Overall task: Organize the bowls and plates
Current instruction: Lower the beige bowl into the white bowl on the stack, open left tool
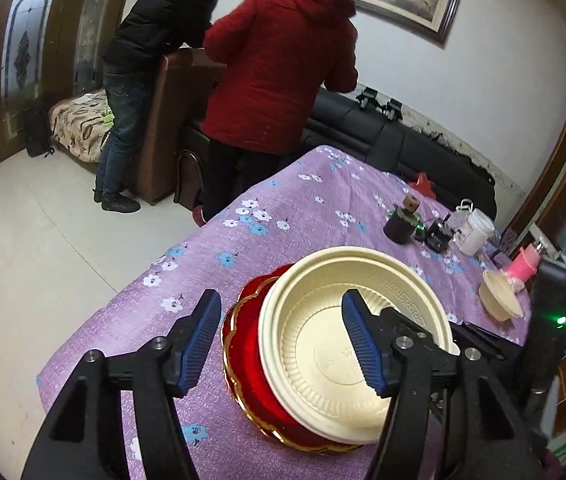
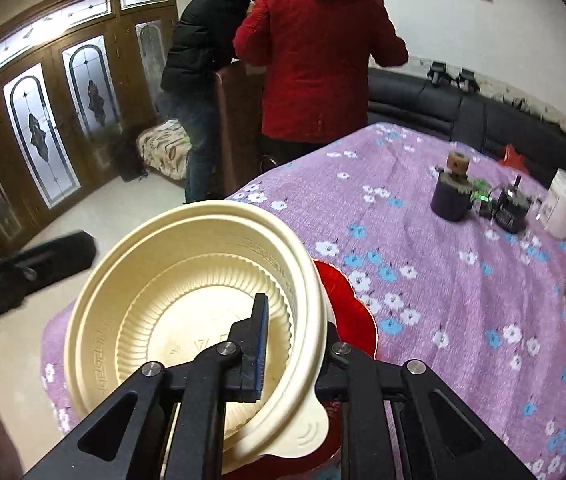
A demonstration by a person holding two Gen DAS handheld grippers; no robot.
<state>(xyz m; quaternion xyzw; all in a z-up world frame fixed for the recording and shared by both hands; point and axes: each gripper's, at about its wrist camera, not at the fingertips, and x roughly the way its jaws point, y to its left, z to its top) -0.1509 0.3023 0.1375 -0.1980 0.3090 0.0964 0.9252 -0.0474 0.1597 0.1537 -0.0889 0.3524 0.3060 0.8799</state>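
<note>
Right gripper (image 2: 283, 344) jaws clamped on cream bowl (image 2: 187, 288) rim, bowl held over red plate (image 1: 251, 368) at near table (image 1: 283, 208) edge | left gripper (image 1: 283, 340) jaws apart, empty | bowl best lowered level, centred on plate | embossed base marks unreadable

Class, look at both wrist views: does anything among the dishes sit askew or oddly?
Yes. The cream bowl sits tilted and off-centre on the red plate, not nested flat; the right hand-held gripper is pinching its rim.
</note>
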